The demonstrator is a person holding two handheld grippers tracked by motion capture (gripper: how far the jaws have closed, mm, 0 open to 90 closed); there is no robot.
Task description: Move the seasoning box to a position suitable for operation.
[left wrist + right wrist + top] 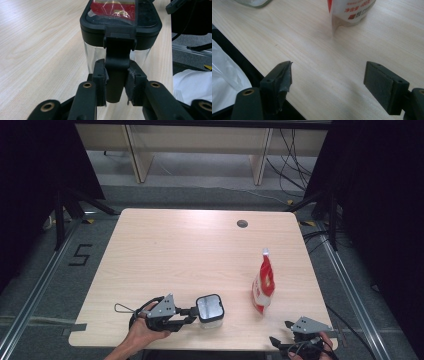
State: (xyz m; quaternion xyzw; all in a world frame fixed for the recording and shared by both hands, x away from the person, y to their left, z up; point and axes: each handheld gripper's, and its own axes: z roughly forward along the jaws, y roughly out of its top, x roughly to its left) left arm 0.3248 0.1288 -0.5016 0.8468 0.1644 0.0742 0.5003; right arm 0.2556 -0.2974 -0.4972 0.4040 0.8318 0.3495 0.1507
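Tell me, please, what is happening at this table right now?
A person holds a gripper in each hand. The left gripper has its fingers closed on the black latch tab of a clear container with a black lid, near the table's front edge. The right gripper waits open at the front right corner, near an upright red and white pouch.

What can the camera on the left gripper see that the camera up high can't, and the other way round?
Left gripper view alone: the left gripper pads pinch the black latch tab hanging from the lid of the clear container, and a red reflection shows on that lid.

High view alone: the whole table, the round hole near its far edge, the red and white pouch standing upright, and the right gripper at the near edge.

Both: the container, the left gripper and the pale wooden tabletop.
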